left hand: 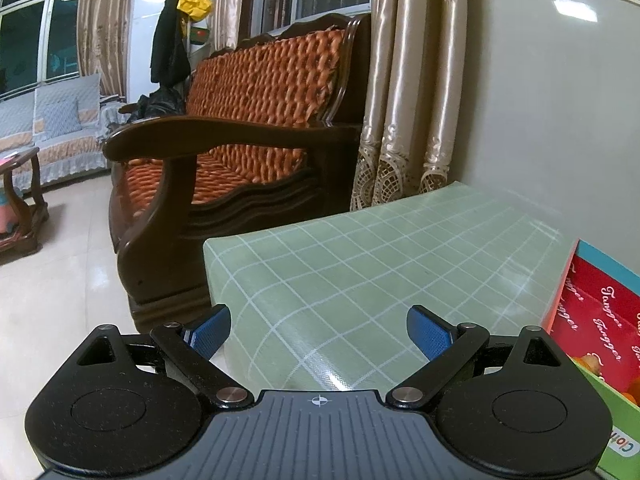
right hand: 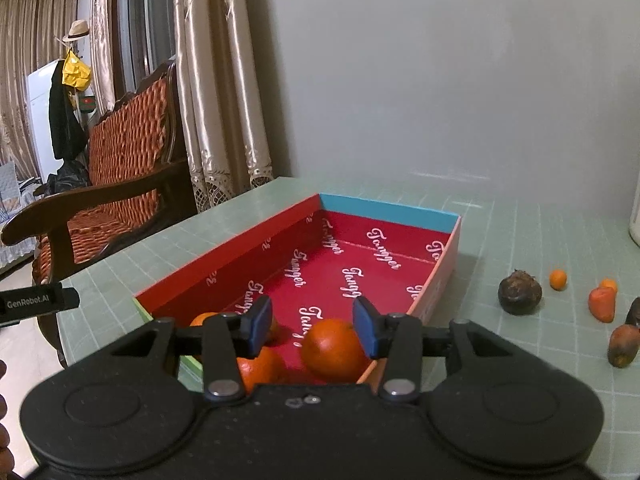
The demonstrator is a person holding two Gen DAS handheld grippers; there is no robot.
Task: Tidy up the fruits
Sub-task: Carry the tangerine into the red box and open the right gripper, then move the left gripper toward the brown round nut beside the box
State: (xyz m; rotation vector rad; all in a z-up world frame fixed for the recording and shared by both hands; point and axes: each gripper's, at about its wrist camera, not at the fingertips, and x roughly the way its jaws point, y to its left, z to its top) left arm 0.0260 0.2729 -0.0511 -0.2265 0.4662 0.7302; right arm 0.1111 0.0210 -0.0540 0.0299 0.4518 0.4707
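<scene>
Right wrist view: three oranges [right hand: 334, 350] in box [right hand: 384, 210].

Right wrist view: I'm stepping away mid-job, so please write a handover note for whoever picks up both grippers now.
Left gripper: open, empty, hovering over the green checked tabletop, left of the box.
Right gripper: open, holding nothing, above the near end of the red-lined cardboard box.
Done: three round oranges lie in the box's near end, the clearest one just below the right gripper.
Left: fruit on the table to the right of the box: a dark brown round fruit, a small orange kumquat, a reddish-orange fruit, a brownish fruit, and others partly cut off.
</scene>
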